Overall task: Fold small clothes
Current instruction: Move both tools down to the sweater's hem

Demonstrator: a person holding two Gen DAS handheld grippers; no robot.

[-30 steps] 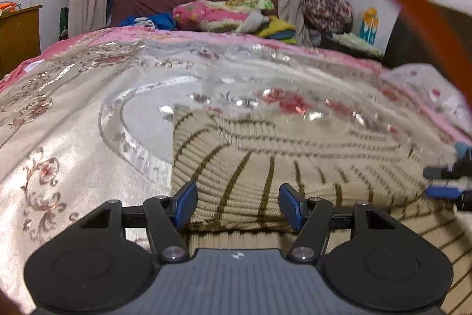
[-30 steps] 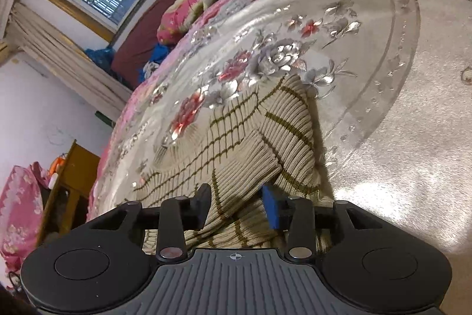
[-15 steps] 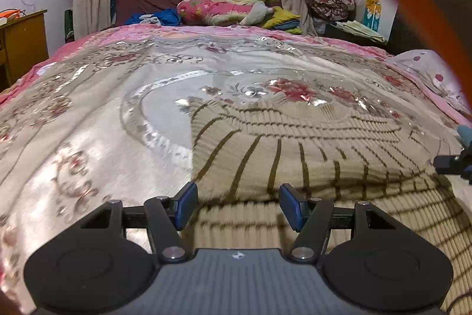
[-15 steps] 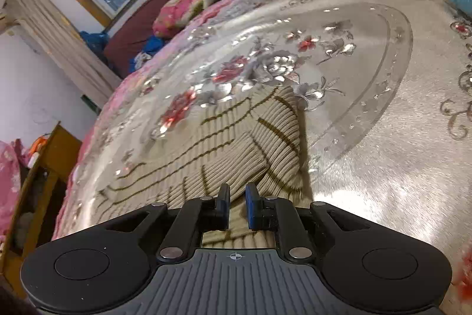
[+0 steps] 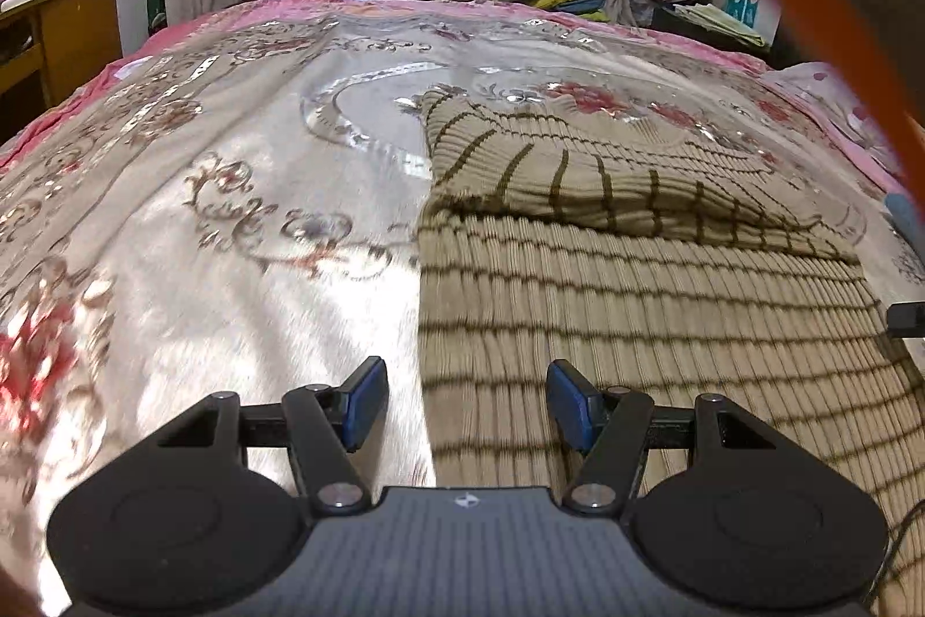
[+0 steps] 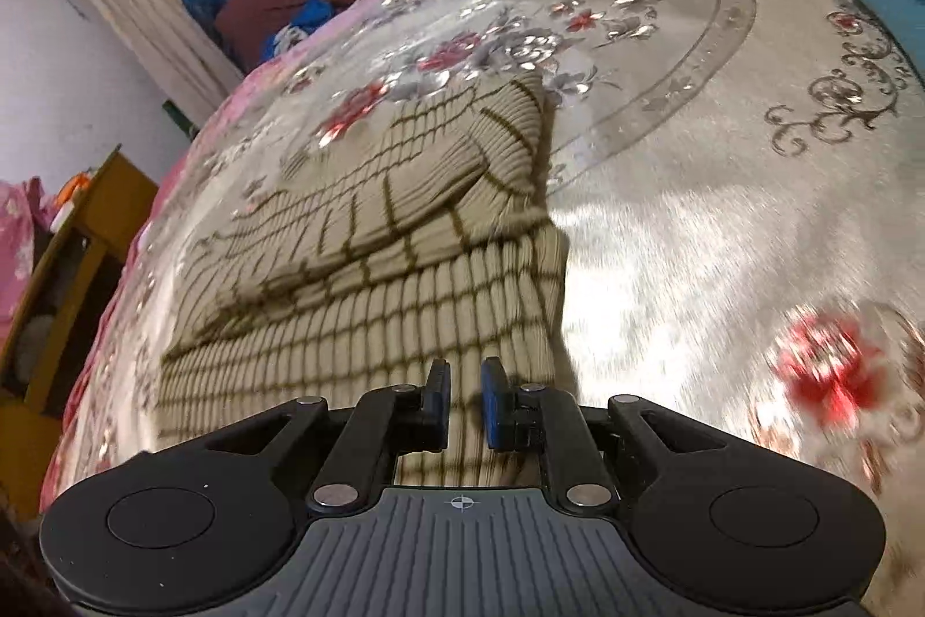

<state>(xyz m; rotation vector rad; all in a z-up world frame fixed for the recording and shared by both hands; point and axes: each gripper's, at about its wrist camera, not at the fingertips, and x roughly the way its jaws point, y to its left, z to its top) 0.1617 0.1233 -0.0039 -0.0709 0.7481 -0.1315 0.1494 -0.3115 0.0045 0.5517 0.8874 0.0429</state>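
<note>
one beige ribbed sweater point(image 5: 636, 305) with thin dark stripes lies flat on the bed point(image 5: 243, 224), its far part folded over the near part, on a shiny floral bedspread. the left hand-held gripper point(image 5: 467, 403) hangs over the sweater's left edge with its two blue-padded fingers apart and nothing between them. the right hand-held gripper point(image 6: 466, 400) has its fingers nearly together over the near right hem, and whether they pinch any knit i cannot tell.

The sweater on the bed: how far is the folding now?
Done: one part of the sweater is folded over its body. In hand: nothing visibly gripped; the left gripper is open over the near edge, the right gripper almost shut. Left: fold the near half.
</note>
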